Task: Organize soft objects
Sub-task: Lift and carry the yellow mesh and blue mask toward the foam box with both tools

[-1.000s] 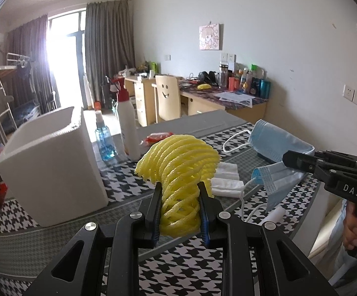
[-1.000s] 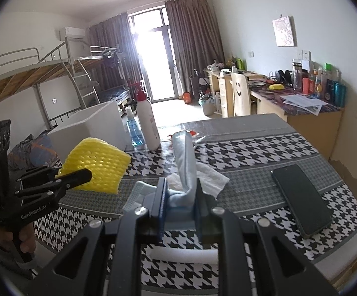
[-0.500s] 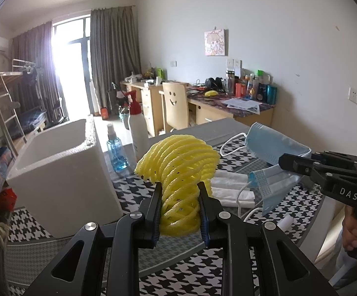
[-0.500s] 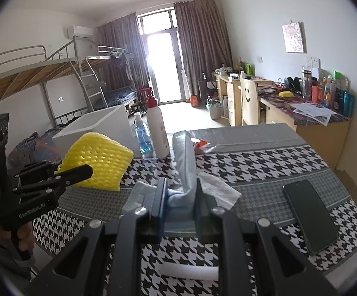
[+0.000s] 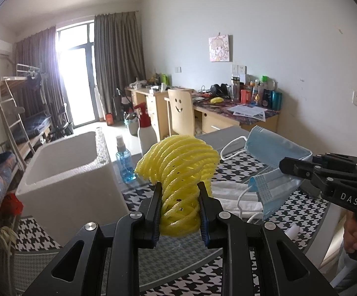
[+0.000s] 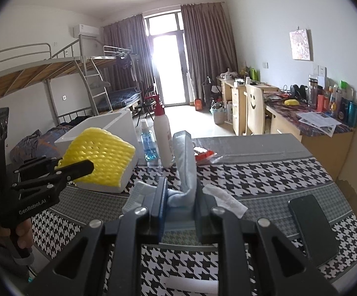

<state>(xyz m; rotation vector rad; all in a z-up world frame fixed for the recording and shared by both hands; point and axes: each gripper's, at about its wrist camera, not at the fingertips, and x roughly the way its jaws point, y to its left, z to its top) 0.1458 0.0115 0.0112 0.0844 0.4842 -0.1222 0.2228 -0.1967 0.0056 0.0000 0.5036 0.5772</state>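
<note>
Progress looks about midway: both soft things are lifted clear of the worktop (image 6: 264,172), neither yet inside the white foam box (image 5: 67,172) at left. The left gripper (image 5: 179,209) has its jaws narrowed on the yellow foam net (image 5: 178,170), bulging above them; the right gripper (image 6: 179,204) pinches the blue face mask (image 6: 184,162), upright at centre frame.

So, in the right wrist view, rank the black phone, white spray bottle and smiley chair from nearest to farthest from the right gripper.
From the right gripper, shut on the blue mask:
1. Black phone, on the table to its right.
2. White spray bottle, ahead at the table's far edge.
3. Smiley chair, beyond the table by the desks.
</note>
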